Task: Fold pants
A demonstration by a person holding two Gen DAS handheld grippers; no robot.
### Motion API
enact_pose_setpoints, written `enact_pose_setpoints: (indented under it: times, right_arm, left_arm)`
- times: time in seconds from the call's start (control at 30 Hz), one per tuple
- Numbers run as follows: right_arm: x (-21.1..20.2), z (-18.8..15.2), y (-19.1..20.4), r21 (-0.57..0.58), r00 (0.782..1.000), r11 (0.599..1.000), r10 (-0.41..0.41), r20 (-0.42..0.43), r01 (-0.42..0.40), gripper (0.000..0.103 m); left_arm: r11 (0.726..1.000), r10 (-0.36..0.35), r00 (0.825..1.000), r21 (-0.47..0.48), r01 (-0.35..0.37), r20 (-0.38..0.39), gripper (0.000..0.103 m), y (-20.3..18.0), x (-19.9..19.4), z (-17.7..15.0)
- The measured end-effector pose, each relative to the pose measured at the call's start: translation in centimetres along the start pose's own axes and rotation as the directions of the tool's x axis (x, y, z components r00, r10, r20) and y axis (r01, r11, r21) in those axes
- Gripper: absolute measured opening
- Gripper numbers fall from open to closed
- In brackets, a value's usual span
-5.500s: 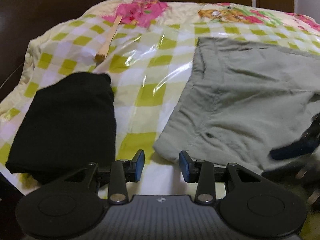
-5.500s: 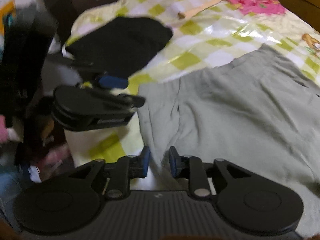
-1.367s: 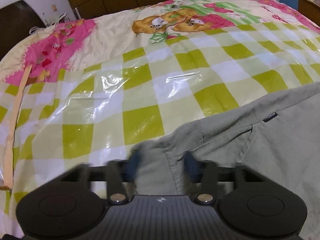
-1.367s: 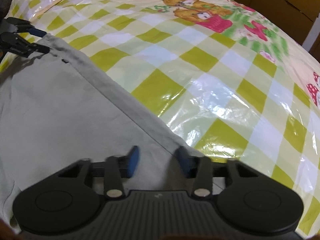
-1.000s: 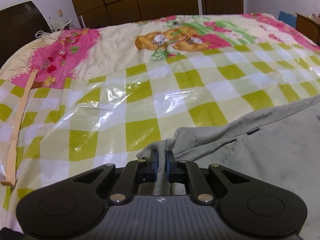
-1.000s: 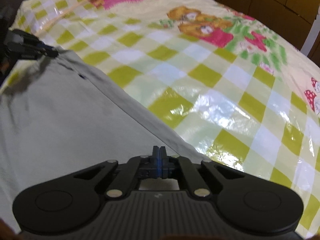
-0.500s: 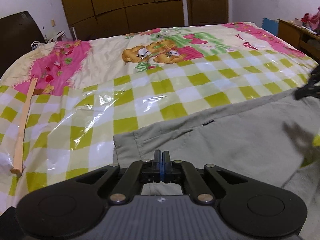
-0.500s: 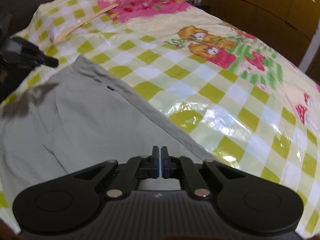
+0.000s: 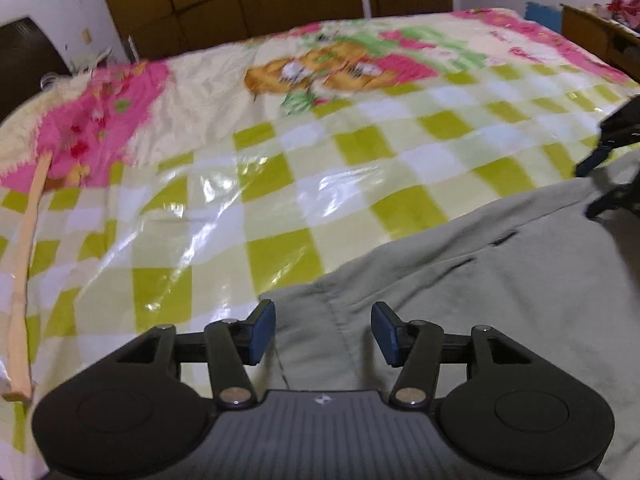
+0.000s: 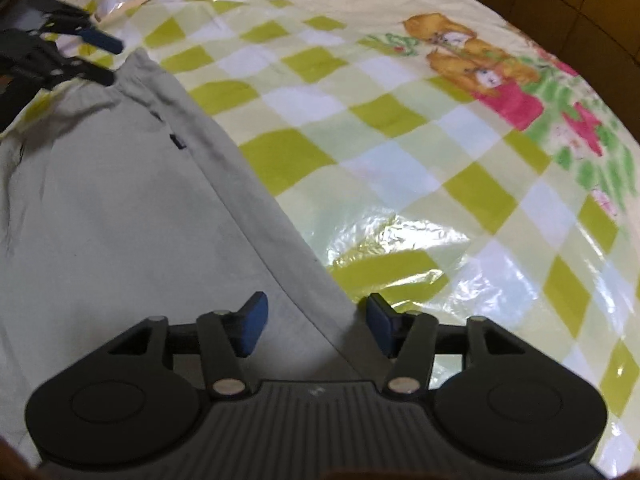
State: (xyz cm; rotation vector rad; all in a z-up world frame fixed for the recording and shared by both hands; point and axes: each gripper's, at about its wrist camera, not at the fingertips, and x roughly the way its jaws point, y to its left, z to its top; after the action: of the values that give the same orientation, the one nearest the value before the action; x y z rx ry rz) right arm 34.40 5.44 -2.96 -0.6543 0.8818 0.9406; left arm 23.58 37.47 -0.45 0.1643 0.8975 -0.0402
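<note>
Grey-green pants (image 9: 500, 280) lie flat on the bed, waistband toward the far side. My left gripper (image 9: 323, 332) is open and empty, its fingers standing over the left waistband corner. My right gripper (image 10: 313, 326) is open and empty over the right waistband corner; the pants also show in the right wrist view (image 10: 120, 208). Each gripper shows in the other's view: the right one at the right edge (image 9: 612, 168), the left one at the upper left (image 10: 76, 52).
The bed has a yellow-green checked cover (image 9: 280, 184) with a shiny plastic sheet and a cartoon print (image 9: 320, 68). A thin wooden stick (image 9: 24, 280) lies along the left. Brown wardrobes (image 9: 260, 4) stand behind the bed.
Both grippers were shut on the waistband corners half a second ago; now both have opened and let go. The pants lie flat on the bed.
</note>
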Motion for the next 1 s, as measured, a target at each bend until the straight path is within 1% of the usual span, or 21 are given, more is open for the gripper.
enact_pose_setpoints:
  times: [0.03, 0.1, 0.13, 0.17, 0.2, 0.23, 0.27, 0.3, 0.33, 0.4, 0.5, 0.6, 0.7, 0.8, 0.87, 0.93, 1.0]
  right_arm:
    - [0.1, -0.1, -0.1, 0.011, 1.000, 1.000, 0.005, 0.003, -0.005, 0.054]
    - [0.0, -0.3, -0.1, 0.025, 1.000, 1.000, 0.009, 0.006, -0.009, 0.052]
    - [0.0, -0.4, -0.1, 0.032, 1.000, 0.999, 0.018, 0.002, -0.018, 0.045]
    - [-0.1, -0.4, -0.1, 0.038, 1.000, 0.999, 0.030, -0.002, -0.030, 0.030]
    - [-0.2, -0.3, 0.0, 0.040, 0.999, 0.999, 0.033, -0.008, -0.032, 0.021]
    - [-0.4, -0.1, 0.2, 0.036, 0.999, 0.999, 0.032, -0.015, -0.031, 0.003]
    - [-0.7, -0.1, 0.4, 0.030, 0.999, 0.999, 0.032, -0.017, -0.032, 0.003]
    - [-1.1, 0.0, 0.7, 0.025, 1.000, 0.999, 0.026, -0.010, -0.026, 0.003]
    - [-1.6, 0.0, 0.9, 0.022, 1.000, 1.000, 0.018, -0.003, -0.018, 0.003]
    - [-2.9, 0.1, 1.4, 0.023, 1.000, 1.000, 0.017, 0.022, -0.017, 0.003]
    - [-5.2, 0.1, 2.3, 0.019, 0.998, 1.000, 0.018, 0.056, -0.019, 0.002]
    - [-8.8, -0.2, 4.0, 0.028, 0.993, 0.999, 0.036, 0.110, -0.039, 0.002]
    - [-12.8, -1.3, 6.5, 0.017, 0.986, 0.999, 0.042, 0.162, -0.046, 0.002]
    - [-16.2, -2.8, 9.4, 0.019, 0.979, 0.998, 0.052, 0.195, -0.057, 0.002]
    - [-17.5, -3.8, 11.6, 0.003, 0.979, 0.997, 0.072, 0.193, -0.073, 0.002]
    - [-17.9, -5.1, 14.1, 0.000, 0.977, 0.991, 0.130, 0.170, -0.132, 0.002]
    - [-17.2, -6.5, 16.3, 0.015, 0.972, 0.981, 0.189, 0.139, -0.193, 0.002]
  left_arm:
    - [1.000, -0.018, 1.000, -0.024, 0.018, -0.010, 0.066, 0.3, 0.6, -0.1]
    - [0.998, -0.022, 0.999, -0.056, 0.020, -0.037, 0.064, 0.5, 1.8, -0.3]
    - [0.998, -0.019, 0.999, -0.059, 0.017, -0.038, 0.061, 0.3, 2.0, -0.4]
    - [0.998, -0.011, 0.999, -0.059, 0.009, -0.038, 0.057, 0.0, 2.0, -0.5]
    - [0.998, -0.007, 0.999, -0.055, 0.005, -0.036, 0.041, -0.2, 1.8, -0.5]
    - [0.998, -0.007, 0.999, -0.055, 0.005, -0.033, 0.034, -0.4, 1.6, -0.4]
    - [0.998, -0.012, 1.000, -0.064, 0.010, -0.026, 0.032, -0.4, 1.2, -0.3]
    - [0.998, -0.015, 1.000, -0.069, 0.014, -0.018, 0.027, -0.3, 0.8, -0.3]
    - [0.997, -0.017, 1.000, -0.074, 0.017, -0.011, 0.025, -0.3, 0.4, -0.2]
    - [0.997, -0.022, 1.000, -0.080, 0.023, 0.007, 0.022, -0.3, -0.5, 0.0]
    - [0.997, -0.020, 0.998, -0.080, 0.024, 0.053, 0.022, -0.7, -2.9, 0.0]
    - [0.995, -0.027, 0.993, -0.095, 0.038, 0.114, 0.022, -0.8, -6.8, -1.1]
    - [0.993, -0.020, 0.985, -0.114, 0.041, 0.173, 0.022, -0.9, -11.6, -3.5]
    - [0.991, -0.006, 0.981, -0.128, 0.031, 0.192, 0.022, -1.7, -15.3, -6.7]
    - [0.987, -0.012, 0.983, -0.154, 0.041, 0.186, 0.022, -2.2, -16.9, -9.3]
    - [0.980, -0.014, 0.984, -0.191, 0.048, 0.176, 0.022, -2.7, -17.9, -11.8]
    - [0.971, -0.008, 0.986, -0.236, 0.048, 0.168, 0.022, -2.9, -18.4, -14.2]
